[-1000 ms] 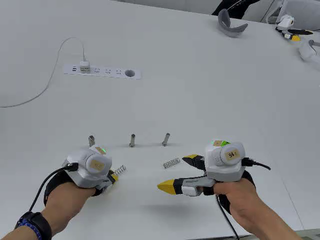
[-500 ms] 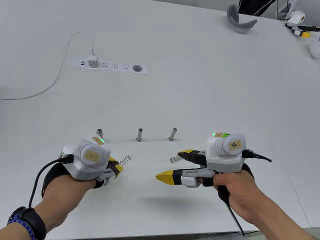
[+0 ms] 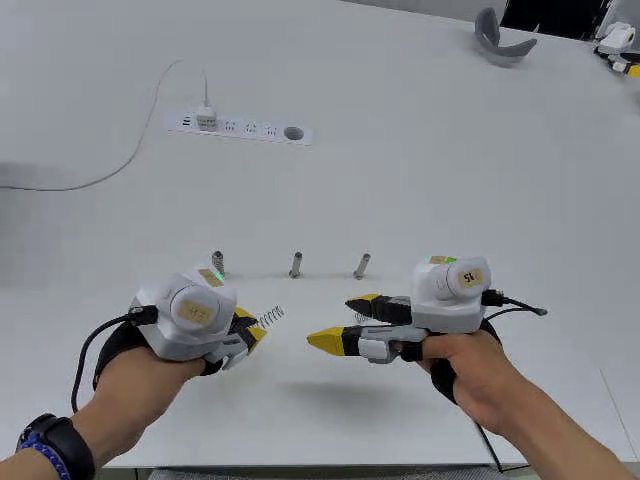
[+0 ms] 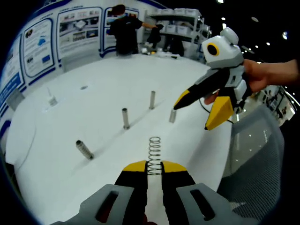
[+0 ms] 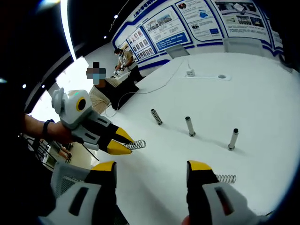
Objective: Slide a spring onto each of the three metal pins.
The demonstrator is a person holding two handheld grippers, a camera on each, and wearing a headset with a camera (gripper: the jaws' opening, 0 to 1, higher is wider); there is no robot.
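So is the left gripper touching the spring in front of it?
Touching. The left gripper view shows the spring pinched at its near end between the left gripper's yellow tips.

Three short grey metal pins stand in a row on the white bench [image 3: 420, 150]. The leftmost pin [image 3: 217, 262] wears a coiled spring [image 5: 156, 116]; the middle pin [image 3: 296, 264] and right pin [image 3: 361, 266] are bare. A second spring [image 3: 271, 317] juts from the closed tips of the left tool [image 3: 250, 330], above the bench. A third spring [image 5: 226, 178] lies flat near the right pin.
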